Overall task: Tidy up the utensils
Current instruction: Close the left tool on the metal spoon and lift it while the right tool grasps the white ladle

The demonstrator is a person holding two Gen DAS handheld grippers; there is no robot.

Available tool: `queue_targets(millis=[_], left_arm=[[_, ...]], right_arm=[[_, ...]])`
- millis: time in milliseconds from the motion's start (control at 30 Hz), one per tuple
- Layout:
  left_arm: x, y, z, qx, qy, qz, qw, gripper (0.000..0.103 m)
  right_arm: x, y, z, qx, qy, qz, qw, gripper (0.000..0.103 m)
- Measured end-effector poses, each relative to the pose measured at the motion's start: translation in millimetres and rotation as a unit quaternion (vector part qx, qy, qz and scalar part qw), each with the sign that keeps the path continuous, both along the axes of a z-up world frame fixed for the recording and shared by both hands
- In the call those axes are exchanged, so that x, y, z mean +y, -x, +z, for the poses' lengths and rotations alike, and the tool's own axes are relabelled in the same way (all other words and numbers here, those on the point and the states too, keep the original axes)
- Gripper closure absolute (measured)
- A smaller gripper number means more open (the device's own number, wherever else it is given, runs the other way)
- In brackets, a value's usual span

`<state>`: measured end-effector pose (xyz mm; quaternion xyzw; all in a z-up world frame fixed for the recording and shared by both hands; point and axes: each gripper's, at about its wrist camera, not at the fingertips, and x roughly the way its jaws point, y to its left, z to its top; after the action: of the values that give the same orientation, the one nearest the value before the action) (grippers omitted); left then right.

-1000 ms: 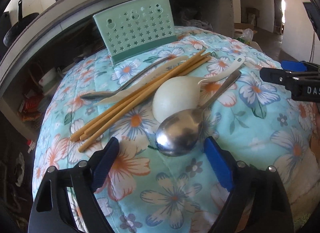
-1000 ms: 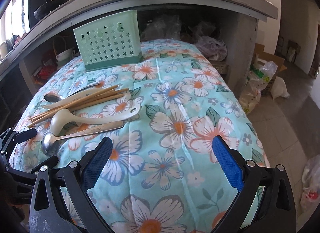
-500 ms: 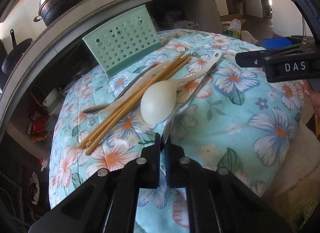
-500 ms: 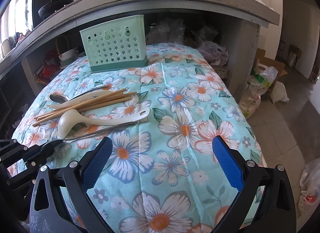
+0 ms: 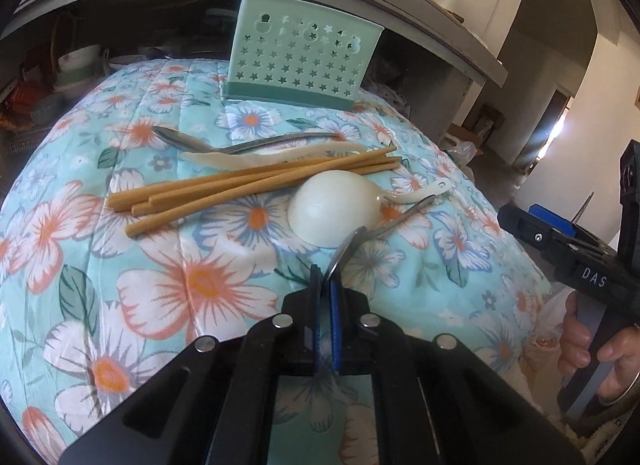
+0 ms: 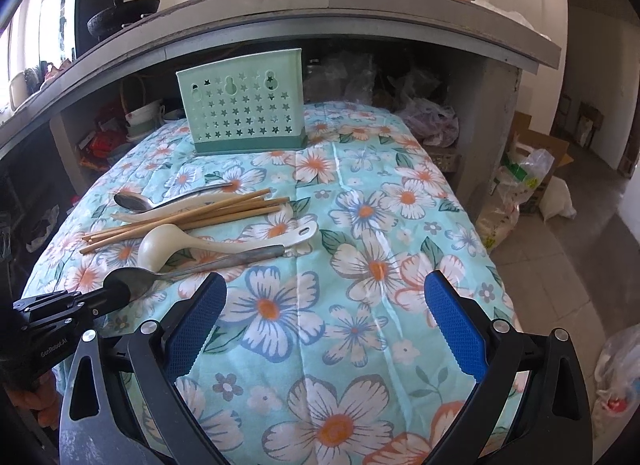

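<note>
My left gripper (image 5: pixel 325 279) is shut on the bowl of a metal spoon (image 5: pixel 350 247), which stands on edge with its handle (image 6: pixel 240 259) stretching away over the cloth. A cream ladle (image 5: pixel 334 205) lies bowl-down right beside it. Beyond are several wooden chopsticks (image 5: pixel 240 185), a cream paddle (image 5: pixel 264 157) and a second metal spoon (image 5: pixel 176 137). A mint-green star-pierced utensil holder (image 5: pixel 304 61) stands upright at the far edge. My right gripper (image 6: pixel 324 281) hovers open over bare cloth, right of the utensils, nothing between its fingers.
A floral quilted cloth (image 6: pixel 360 225) covers the table. A grey counter slab (image 6: pixel 360 5) with dark pots overhangs the far end, with bowls on shelves beneath it at left. Bags and a cardboard box (image 6: pixel 528 169) sit on the floor to the right.
My left gripper went from open around the spoon's bowl to shut on it, then rolled, tipping the spoon onto its edge. The right gripper stayed open.
</note>
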<state>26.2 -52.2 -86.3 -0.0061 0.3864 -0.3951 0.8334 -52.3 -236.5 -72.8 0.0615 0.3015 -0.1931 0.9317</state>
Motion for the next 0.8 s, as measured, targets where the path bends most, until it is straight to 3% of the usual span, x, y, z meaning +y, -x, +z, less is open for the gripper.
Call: queue_targets(millis=[167,300,500,600,800], left_arm=[[22.6,-3.1,15.5,0.020,0.031,0.008,0.9993,0.102],[52.5,-7.2,38.2,0.020,0.068,0.026,0.9971,0.102],[101.4,-15.3,70.5,0.000,0.126,0.067,0.9898,0.102],[118.0,-20.1,79.3,-0.011,0.145,0.086,0.9856,0.102],[136.5,-32.7,81.8,-0.016,0.168,0.118,0.9786,0.102]], right_arm=[[1.9,3.2,11.0,-0.018,0.026,0.004,1.000,0.016],[4.1,-2.7,16.1,-0.018,0.044,0.023,0.999,0.029],[25.5,-31.8,8.6,0.011,0.056,0.118,0.991,0.048],[48.5,-52.1,-2.4,0.039,0.103,0.183,0.977,0.052],[83.8,-78.1,-34.7,0.109,0.247,0.249,0.930,0.056]])
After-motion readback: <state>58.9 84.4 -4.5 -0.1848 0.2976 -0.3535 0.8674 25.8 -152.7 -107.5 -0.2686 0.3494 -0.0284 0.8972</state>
